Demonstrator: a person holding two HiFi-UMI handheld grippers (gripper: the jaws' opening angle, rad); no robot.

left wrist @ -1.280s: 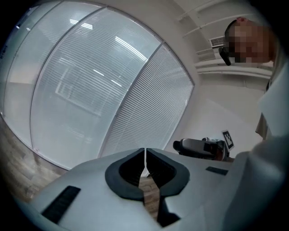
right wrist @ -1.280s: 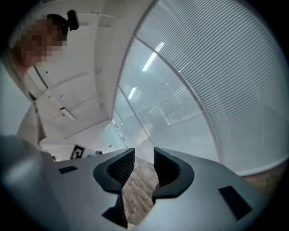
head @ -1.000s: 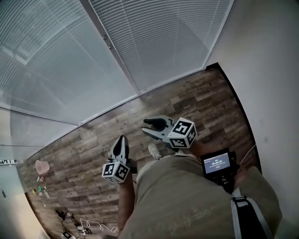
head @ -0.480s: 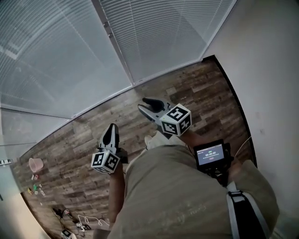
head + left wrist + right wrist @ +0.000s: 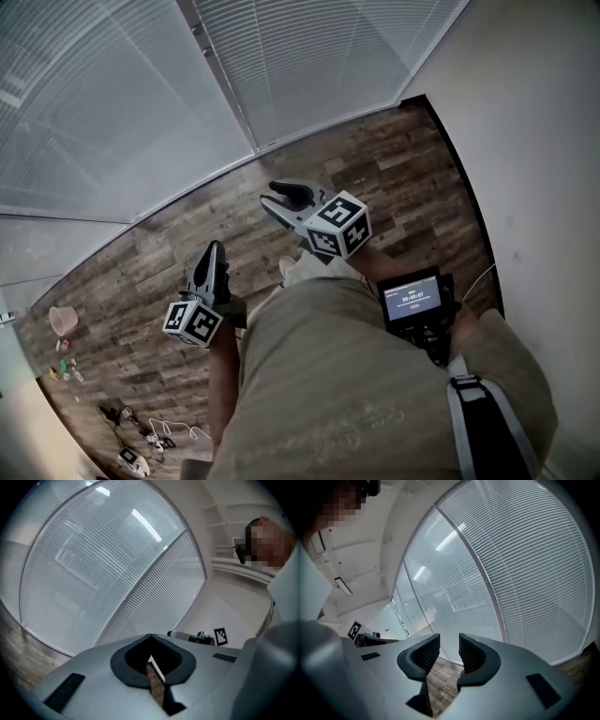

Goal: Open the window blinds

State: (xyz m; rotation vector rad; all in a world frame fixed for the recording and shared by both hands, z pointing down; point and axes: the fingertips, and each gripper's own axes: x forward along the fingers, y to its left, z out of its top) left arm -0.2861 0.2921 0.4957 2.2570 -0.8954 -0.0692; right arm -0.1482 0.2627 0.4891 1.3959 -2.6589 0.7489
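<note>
Closed white slatted window blinds (image 5: 309,66) are hanging beyond the brown wood-plank floor (image 5: 394,178), well apart from both tongs. Held low, the left tongs (image 5: 214,251) are sitting shut and empty, while the right tongs (image 5: 274,195) are gaping empty, probably readying to grasp the blinds' control.

I read this as an office, most likely a glass-walled meeting room or a corner of one. Tall glazed panels (image 5: 103,122) stand side by side in slim pale frames (image 5: 220,80), and white horizontal blinds (image 5: 309,66) hang down across them, slat after slat. In the left gripper view I see long strip lights (image 5: 143,522) mirrored in the glass. The floor (image 5: 394,178) is wood-look planking in mixed browns, edged by a dark skirting (image 5: 464,187) along a plain white wall (image 5: 534,141). A small pink bin (image 5: 63,320) sits on the floor at my left, and farther along lies a tangle of cables (image 5: 150,436) and small gadgets.
</note>
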